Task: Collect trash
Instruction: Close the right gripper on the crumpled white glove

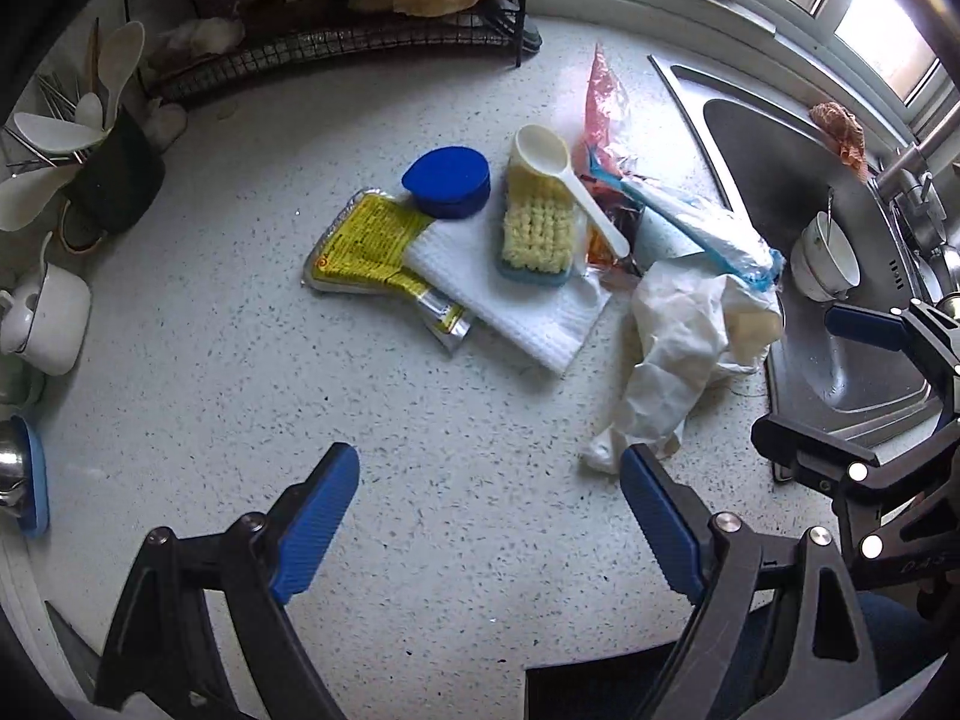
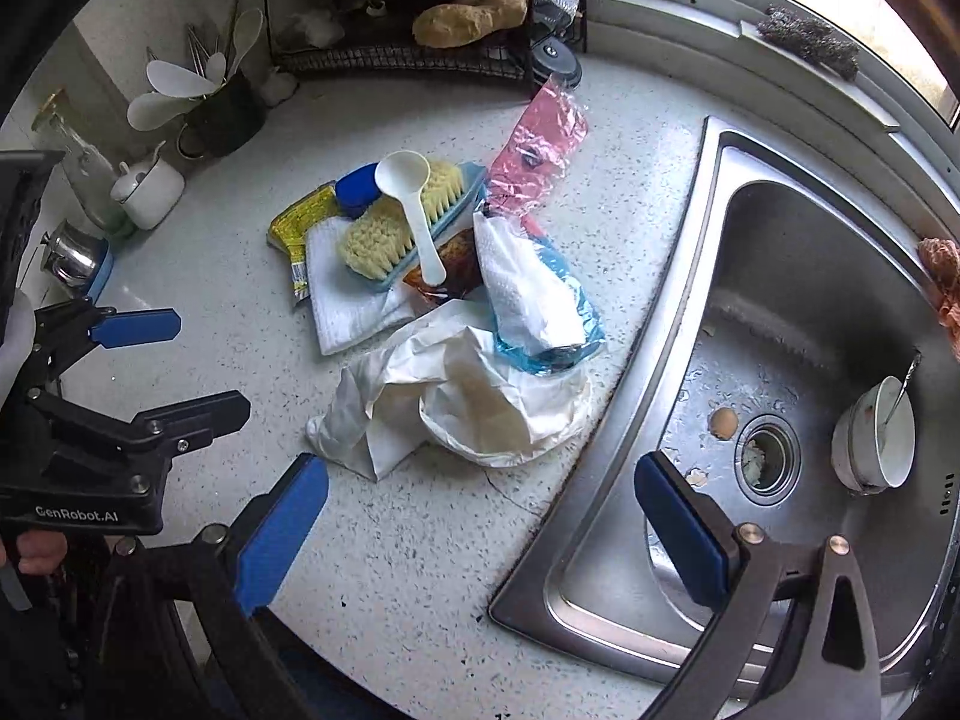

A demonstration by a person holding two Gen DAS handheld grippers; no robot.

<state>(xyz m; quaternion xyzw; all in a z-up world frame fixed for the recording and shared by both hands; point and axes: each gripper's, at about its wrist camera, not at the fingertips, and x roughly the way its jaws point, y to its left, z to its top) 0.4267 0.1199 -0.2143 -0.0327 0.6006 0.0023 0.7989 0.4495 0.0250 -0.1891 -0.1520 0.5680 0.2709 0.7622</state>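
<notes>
A heap of rubbish lies on the speckled counter (image 1: 240,396) just left of the steel sink (image 2: 798,276). In the left wrist view the crumpled white wrapper (image 1: 666,354) sits right of centre, its long axis running from the lower left up to the upper right, its lower tip just beside the right finger of the left gripper (image 1: 489,516). That gripper hangs over bare counter at the bottom of the frame, its blue pads spread wide with nothing between them. Above the wrapper a blue-edged plastic bag (image 1: 708,228) slants from upper left to lower right, and a pink plastic bag (image 1: 603,102) points toward the top of the frame. Left of these a yellow foil packet (image 1: 366,246) lies diagonally, partly under a white cloth (image 1: 510,294) that carries a scrub brush (image 1: 537,222) with a white plastic spoon (image 1: 564,174) across it; a blue lid (image 1: 447,180) lies at the packet's upper end. In the right wrist view the right gripper (image 2: 480,516) is likewise spread wide and empty, its left finger over the counter just below the wrapper's (image 2: 456,402) lower-left tip, its right finger over the sink basin, where a white cup (image 2: 876,444) lies at the right.
</notes>
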